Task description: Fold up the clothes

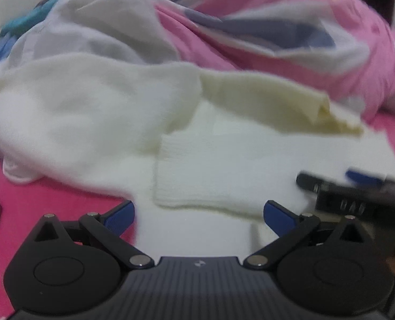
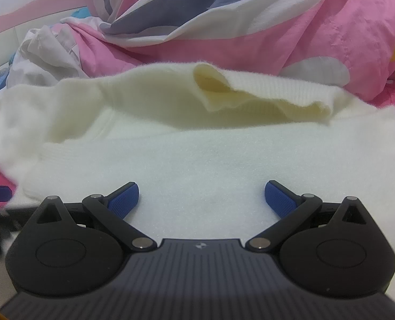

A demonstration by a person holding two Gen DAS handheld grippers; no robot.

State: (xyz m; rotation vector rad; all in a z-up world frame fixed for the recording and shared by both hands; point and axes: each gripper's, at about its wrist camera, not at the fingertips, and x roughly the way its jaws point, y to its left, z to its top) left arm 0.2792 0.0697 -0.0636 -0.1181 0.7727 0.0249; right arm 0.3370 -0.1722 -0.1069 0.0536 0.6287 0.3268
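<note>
Left wrist view is blurred; both claws, left (image 1: pixel 198 217) and right (image 2: pixel 201 196), gape empty over the cream sweater (image 2: pixel 197 160).

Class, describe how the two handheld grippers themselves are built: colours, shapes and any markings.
Both match. The left gripper and the right gripper each have a ribbed dark grey body bearing a small round logo, two black rounded housings, black link arms with silver pivot pins, and blue textured fingertips. No cables or sleeves show.
</note>
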